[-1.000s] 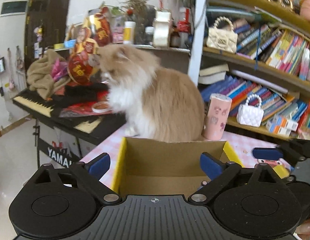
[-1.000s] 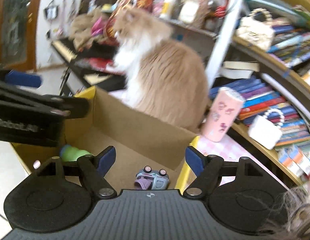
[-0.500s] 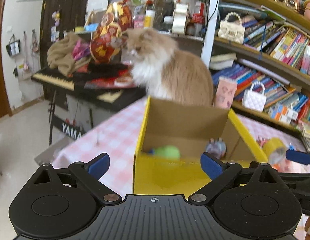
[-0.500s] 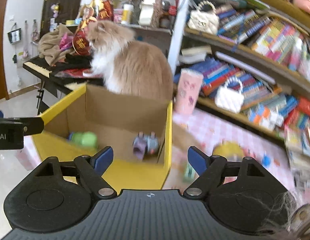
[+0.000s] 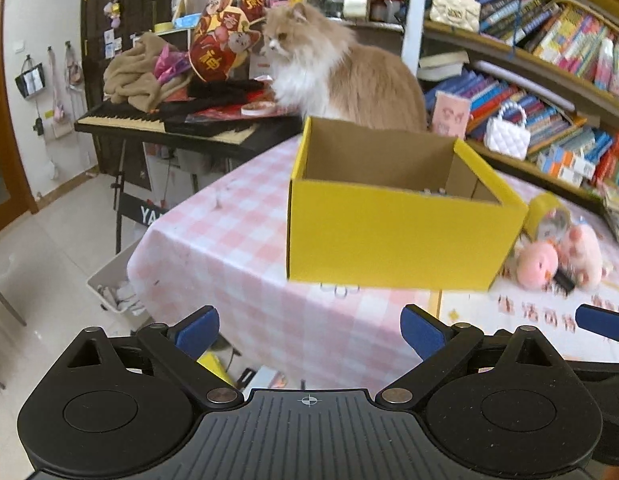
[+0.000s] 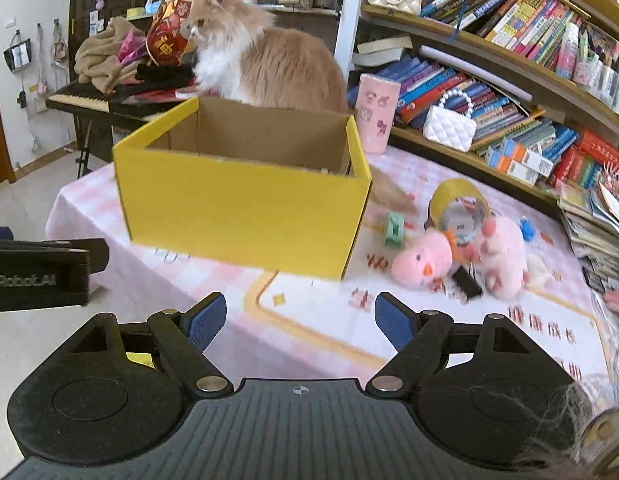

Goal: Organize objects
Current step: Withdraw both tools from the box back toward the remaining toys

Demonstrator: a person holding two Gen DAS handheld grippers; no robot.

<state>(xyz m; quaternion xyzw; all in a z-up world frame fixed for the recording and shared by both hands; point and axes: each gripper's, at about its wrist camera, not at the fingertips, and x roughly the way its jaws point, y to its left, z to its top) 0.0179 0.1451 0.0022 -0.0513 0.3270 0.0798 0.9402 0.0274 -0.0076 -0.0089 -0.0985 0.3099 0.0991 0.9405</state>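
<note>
Box (image 6: pixel 245 208) farther off than before | left fingers (image 5: pixel 197 326) apart | right fingers (image 6: pixel 393 320) apart, empty

The left hand-held gripper (image 5: pixel 309 330) hangs with its blue-padded jaws spread wide and empty, just off the near edge of a table (image 5: pixel 229 240) covered in pink-and-white checked cloth. On the table stands an open yellow cardboard box with a brown inside (image 5: pixel 393 236). Behind the box sits a fluffy cream-and-white cat (image 5: pixel 341 76), facing a black electronic keyboard (image 5: pixel 181 124) piled with cloth. Right of the box lie two pink plush toys (image 5: pixel 557 258) and a yellow tape roll (image 5: pixel 547 216). A blue pad of the right hand-held gripper (image 5: pixel 601 322) shows at the right edge. Bookshelves (image 5: pixel 549 68) fill the right background.
</note>
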